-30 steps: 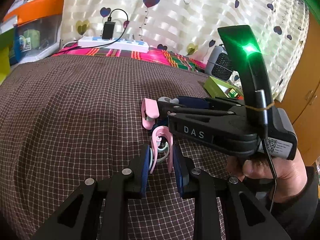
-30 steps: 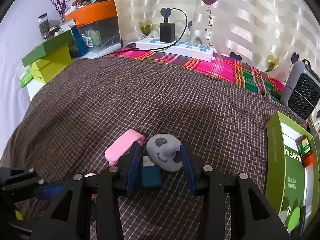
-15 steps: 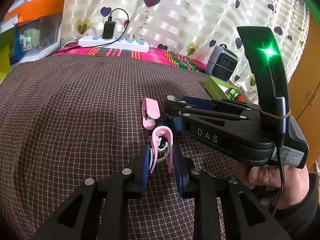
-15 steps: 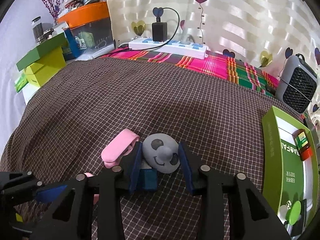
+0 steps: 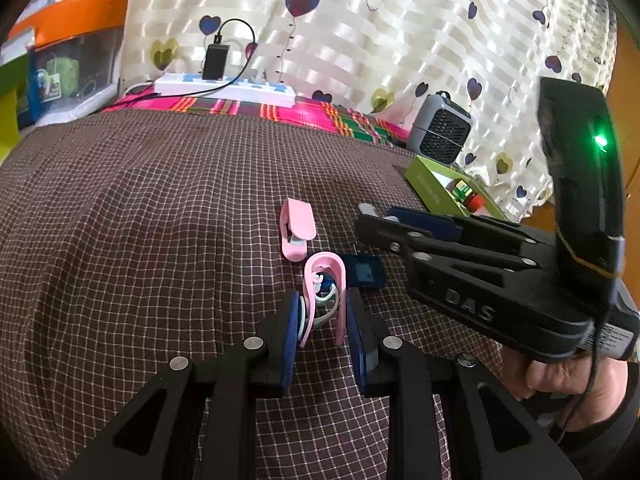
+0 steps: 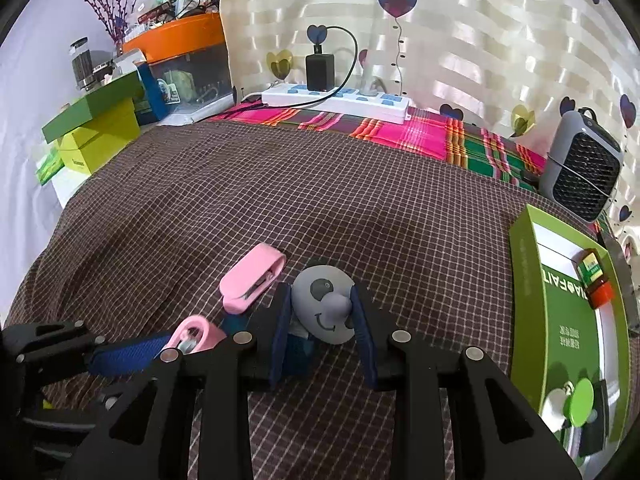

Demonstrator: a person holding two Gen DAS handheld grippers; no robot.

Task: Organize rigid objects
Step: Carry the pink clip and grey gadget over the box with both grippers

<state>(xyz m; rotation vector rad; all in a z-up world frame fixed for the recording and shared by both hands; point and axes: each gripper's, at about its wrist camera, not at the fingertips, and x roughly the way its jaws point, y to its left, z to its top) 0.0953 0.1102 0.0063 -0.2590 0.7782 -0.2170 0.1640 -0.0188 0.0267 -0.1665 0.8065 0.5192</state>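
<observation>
Left to right, on a surface under a brown checked cloth (image 6: 280, 200).

Far left in the right wrist view: stacked green boxes (image 6: 96, 128), then a clear bin with an orange lid (image 6: 180, 60). White power strip (image 6: 336, 100) with a black charger plugged in sat at the back on a pink plaid cloth (image 6: 420, 132).

Left hand-held gripper (image 5: 322, 316) was clenched on a pink clip (image 5: 324, 284), both blue pads pressing its sides. The clip stood upright on the cloth, loop end away from the camera, a white part inside it. Just beyond it lay a second pink clip (image 5: 298, 228), flat, apart from the first. A small dark blue square piece (image 5: 364, 272) lay on the cloth just right of the held clip.

Right hand-held gripper (image 6: 322, 316) had just been closing, and its pads were on a grey round toy with a face (image 6: 324, 308), grasping it by both sides. In the left wrist view that gripper (image 5: 372, 216) pointed left, above the cloth, fingertips past the blue piece. Whether the toy still touched the cloth, can't tell. A hand (image 5: 560, 376) in a dark sleeve held its handle; green light lit on top.

Right side: open green box (image 6: 568, 312) with a small red and green item and a green round tag in it. Behind it a grey fan heater (image 6: 584, 168) against the heart-print curtain (image 6: 480, 40).
</observation>
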